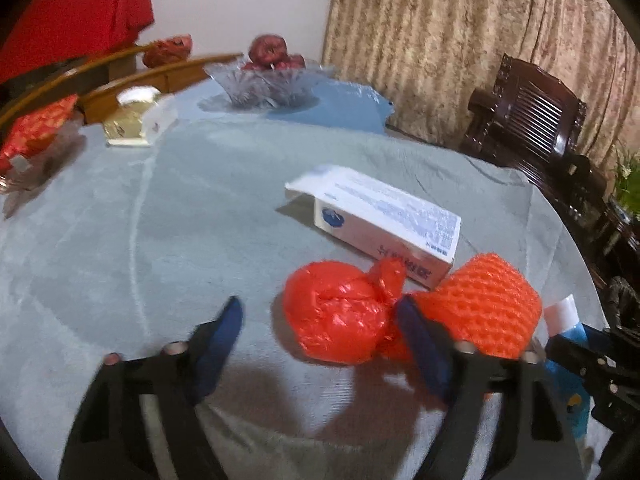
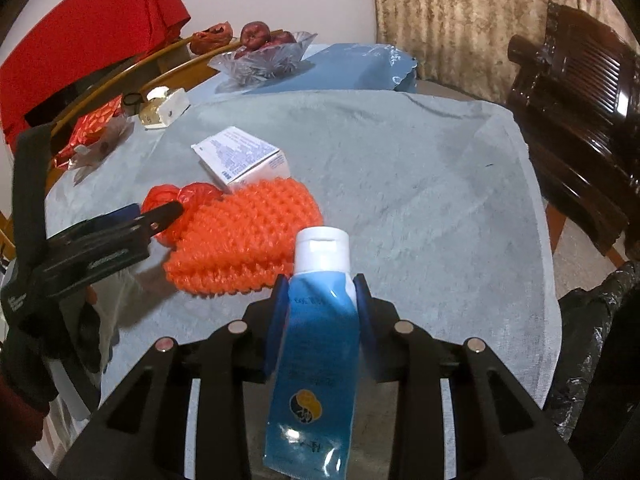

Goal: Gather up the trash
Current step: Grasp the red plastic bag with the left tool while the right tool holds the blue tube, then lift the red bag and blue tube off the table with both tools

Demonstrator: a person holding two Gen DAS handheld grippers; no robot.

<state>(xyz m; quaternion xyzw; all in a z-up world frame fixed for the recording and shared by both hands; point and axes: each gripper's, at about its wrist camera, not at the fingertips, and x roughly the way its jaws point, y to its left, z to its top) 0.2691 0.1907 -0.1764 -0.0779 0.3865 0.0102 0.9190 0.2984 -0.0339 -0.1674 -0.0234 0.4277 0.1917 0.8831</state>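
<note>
Right gripper (image 2: 320,284) clamps blue tube (image 2: 316,344), white cap forward. Left gripper (image 1: 320,304) jaws apart, red plastic bag (image 1: 340,316) between them, unpinched. Orange foam net (image 1: 488,304) touches bag; white carton (image 1: 384,220) just behind, on grey cloth (image 1: 160,240).

You had a blue tube (image 2: 316,344) with a white cap, cap pointing away; a knotted red plastic bag (image 1: 340,312) touched orange foam netting (image 1: 488,304) beside a white carton (image 1: 384,220).
</note>
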